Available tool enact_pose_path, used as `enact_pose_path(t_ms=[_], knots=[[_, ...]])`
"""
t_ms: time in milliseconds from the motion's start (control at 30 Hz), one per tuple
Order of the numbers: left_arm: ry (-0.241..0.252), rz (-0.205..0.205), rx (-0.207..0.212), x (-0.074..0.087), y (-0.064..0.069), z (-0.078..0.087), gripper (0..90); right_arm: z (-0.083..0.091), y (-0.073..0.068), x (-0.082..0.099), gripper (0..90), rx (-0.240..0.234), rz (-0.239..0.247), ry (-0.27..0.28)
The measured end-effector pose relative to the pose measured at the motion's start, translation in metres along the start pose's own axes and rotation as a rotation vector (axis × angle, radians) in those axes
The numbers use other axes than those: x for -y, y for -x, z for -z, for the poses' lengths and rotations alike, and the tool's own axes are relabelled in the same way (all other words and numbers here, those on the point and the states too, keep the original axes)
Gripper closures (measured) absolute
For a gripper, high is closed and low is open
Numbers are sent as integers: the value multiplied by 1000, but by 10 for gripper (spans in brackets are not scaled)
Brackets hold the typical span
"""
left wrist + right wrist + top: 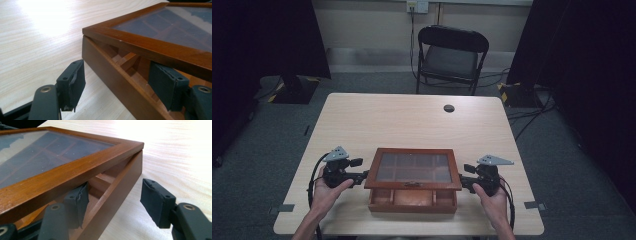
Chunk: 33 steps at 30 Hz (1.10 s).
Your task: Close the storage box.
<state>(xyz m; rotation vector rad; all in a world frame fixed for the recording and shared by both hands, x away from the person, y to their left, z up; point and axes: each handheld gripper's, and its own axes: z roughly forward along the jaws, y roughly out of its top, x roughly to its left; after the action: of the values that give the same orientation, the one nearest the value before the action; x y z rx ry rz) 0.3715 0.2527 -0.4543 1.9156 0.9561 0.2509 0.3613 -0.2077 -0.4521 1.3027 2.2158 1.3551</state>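
Box (413, 198) at lower centre, glass lid (413, 168) propped ajar; my left gripper (360, 176) and right gripper (465, 180) gape wide, each straddling a side wall, one jaw under the lid, apparently supporting it.

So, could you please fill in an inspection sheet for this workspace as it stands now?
Surface: pale wood-grain table, round dark grommet near its far edge.
Job's things: brown wooden compartment box; its glass-paned lid is raised at the front.
Clutter: nothing seen.
Grippers: left gripper and right gripper both open, each straddling a side wall of the box, one jaw under the lid.
Cables: black cable trails from the left gripper.
Surroundings: black folding chair, dark curtains, grey floor.
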Motion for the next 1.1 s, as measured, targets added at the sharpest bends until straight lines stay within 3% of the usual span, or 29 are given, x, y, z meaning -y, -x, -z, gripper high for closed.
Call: enact_pose_path(t_ms=[267, 767, 900, 967, 1067, 1100], knots=[[-8, 25, -1, 6, -5, -5, 314, -2, 1, 6, 392, -1, -2, -18], [-65, -1, -22, 9, -4, -7, 312, 1, 2, 10, 387, 35, 26, -56], [-86, -12, -36, 10, -3, -7, 323, 1, 2, 14, 389, 48, 23, -68], [-94, -29, -67, 10, -4, -7, 315, 1, 2, 15, 389, 51, 26, -74], [-51, 12, -39, 10, -5, -3, 306, 0, -1, 15, 392, 91, 62, -106], [-55, 6, -48, 9, -5, -3, 298, 2, 0, 16, 384, 74, 49, -88]])
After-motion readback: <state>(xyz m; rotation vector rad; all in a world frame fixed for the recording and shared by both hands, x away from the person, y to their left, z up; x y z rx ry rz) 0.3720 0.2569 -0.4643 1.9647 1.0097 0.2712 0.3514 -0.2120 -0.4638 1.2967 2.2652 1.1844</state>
